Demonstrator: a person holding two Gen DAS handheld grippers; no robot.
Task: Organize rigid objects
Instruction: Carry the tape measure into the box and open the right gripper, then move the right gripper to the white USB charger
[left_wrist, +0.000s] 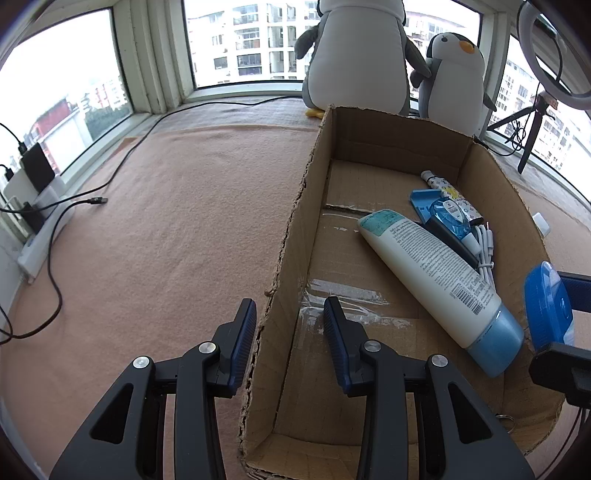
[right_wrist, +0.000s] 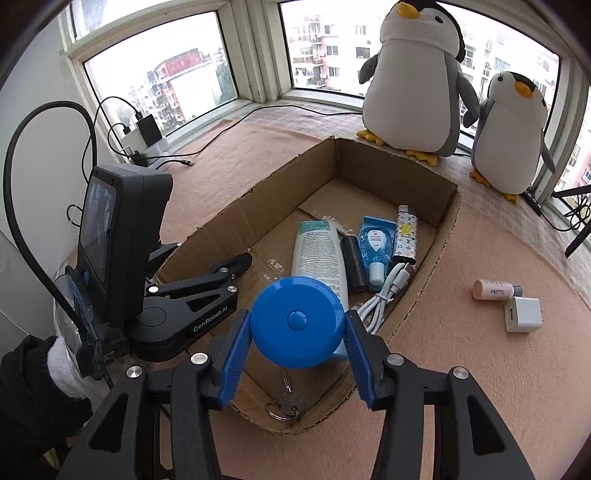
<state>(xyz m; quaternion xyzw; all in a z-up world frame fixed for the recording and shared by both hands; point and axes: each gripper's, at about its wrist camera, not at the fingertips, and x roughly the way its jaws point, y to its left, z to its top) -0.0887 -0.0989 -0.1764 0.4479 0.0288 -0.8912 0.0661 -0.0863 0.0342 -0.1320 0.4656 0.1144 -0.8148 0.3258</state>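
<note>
An open cardboard box (right_wrist: 439, 236) sits on the pink cloth. In it lie a white tube with a light blue cap (right_wrist: 319, 254), a black cylinder (right_wrist: 354, 266), a blue packaged item (right_wrist: 375, 243), a patterned lighter (right_wrist: 406, 236), a white cable (right_wrist: 384, 295) and keys (right_wrist: 286, 404). My right gripper (right_wrist: 297, 326) is shut on a round blue tape measure (right_wrist: 297, 321), held above the box's near end. My left gripper (left_wrist: 290, 310) is open, its fingers standing on either side of the box's left wall (left_wrist: 295, 221). The tape measure (left_wrist: 548, 306) also shows at the right edge of the left wrist view.
On the cloth right of the box lie a small pink bottle (right_wrist: 495, 290) and a white charger plug (right_wrist: 522, 314). Two plush penguins (right_wrist: 417, 81) stand behind the box by the window. Cables and a power strip (left_wrist: 40, 236) run along the left; a tripod (left_wrist: 532, 125) stands at the far right.
</note>
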